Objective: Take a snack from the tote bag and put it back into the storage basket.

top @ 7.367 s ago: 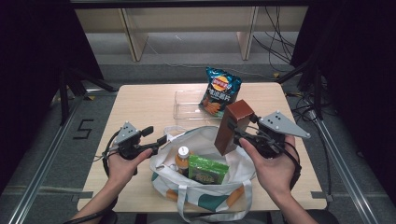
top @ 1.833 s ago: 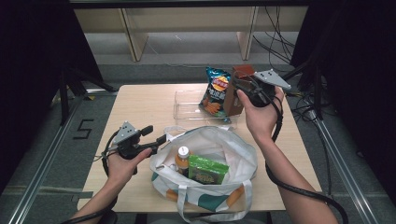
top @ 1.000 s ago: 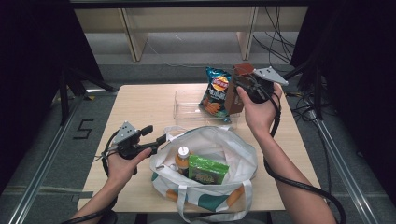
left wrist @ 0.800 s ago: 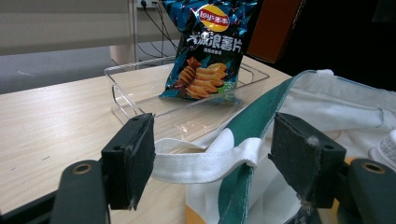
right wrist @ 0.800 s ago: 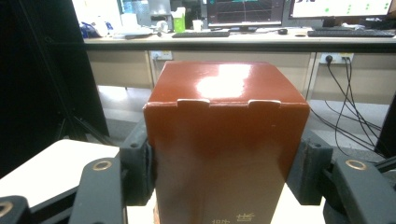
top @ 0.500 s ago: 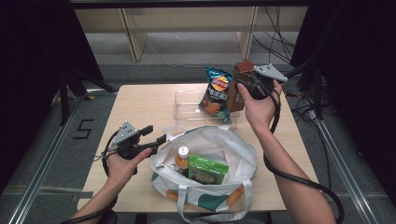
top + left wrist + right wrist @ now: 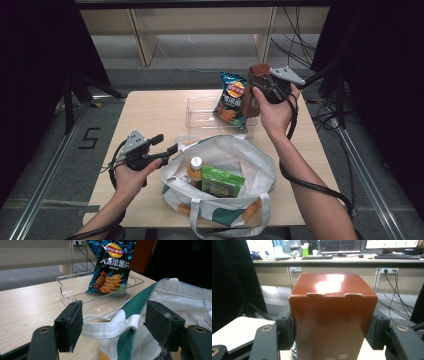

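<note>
My right gripper point(image 7: 261, 84) is shut on a tall brown carton point(image 7: 251, 100), held upright over the right end of a clear plastic tray point(image 7: 200, 114). The carton point(image 7: 332, 312) sits squarely between both pads. A blue bag of crisps point(image 7: 230, 96) stands in that tray, just left of the carton. My left gripper point(image 7: 165, 144) rests at the left rim of a white and green tote bag point(image 7: 252, 162). Its jaws stand apart with the bag's white strap point(image 7: 107, 328) lying loose between them, neither pad pressing on it.
Inside the tote stand a bottle with an orange cap point(image 7: 196, 169) and a green packet point(image 7: 222, 181). The tray point(image 7: 67, 287) and crisps point(image 7: 111, 267) lie beyond the strap in the left gripper view. Cables trail off the table's right side.
The right gripper has carried the brown carton from above the tote to the far right by the tray, then nearly stopped there. The left gripper has kept still.
</note>
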